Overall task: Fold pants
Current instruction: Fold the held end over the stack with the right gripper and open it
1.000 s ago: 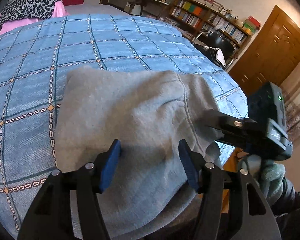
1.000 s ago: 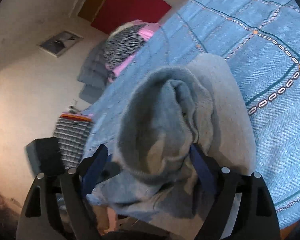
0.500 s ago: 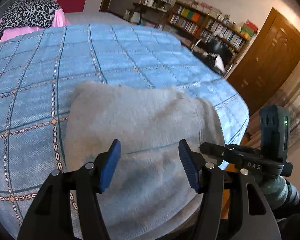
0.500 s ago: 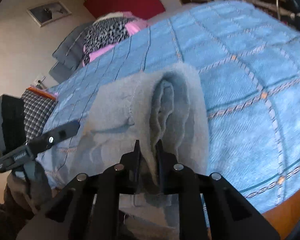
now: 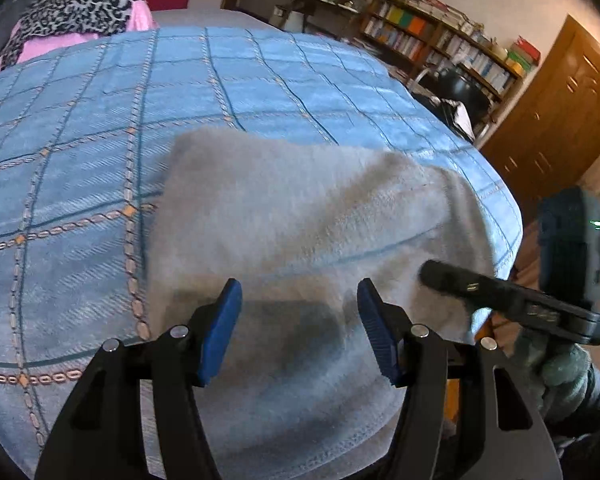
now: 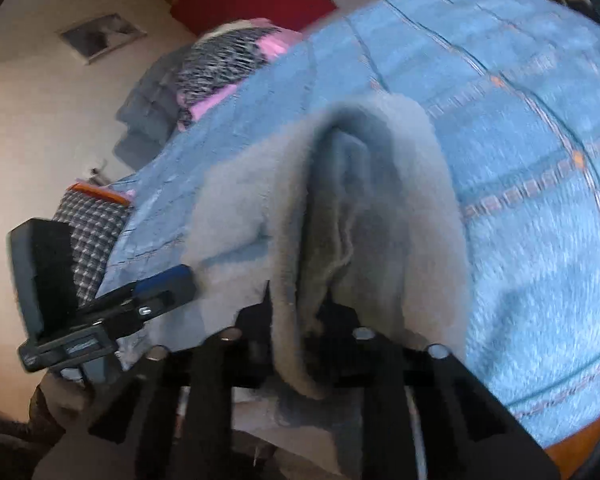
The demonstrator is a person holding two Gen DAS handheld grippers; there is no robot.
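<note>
A: Nearest first. What have the right tongs (image 6: 300,312) got?

B: They are clamped on a thick, bunched edge of the pants (image 5: 300,216), right at the near side of the bed (image 5: 80,152). The cloth stands up between the jaws in several layers.

A: And the left tongs (image 5: 298,320)?

B: Spread apart, hovering just over the grey cloth, holding nothing.

A: So what could go wrong?

B: I judge the bite is the weak point. With so many layers pinched, an inner one could slip out when the edge is carried, and the fold would come apart. The near part of the pants also hangs over the bed edge, so a loose release could let it slide off.

A: Anything else?

B: The two tongs are close together; the left ones could snag the cloth or bump the right ones if they close here.

A: Farther off?

B: The rest of the pants lies flat on the blue cover. Beyond, a leopard pillow (image 5: 80,4) sits well apart, out of harm.
</note>
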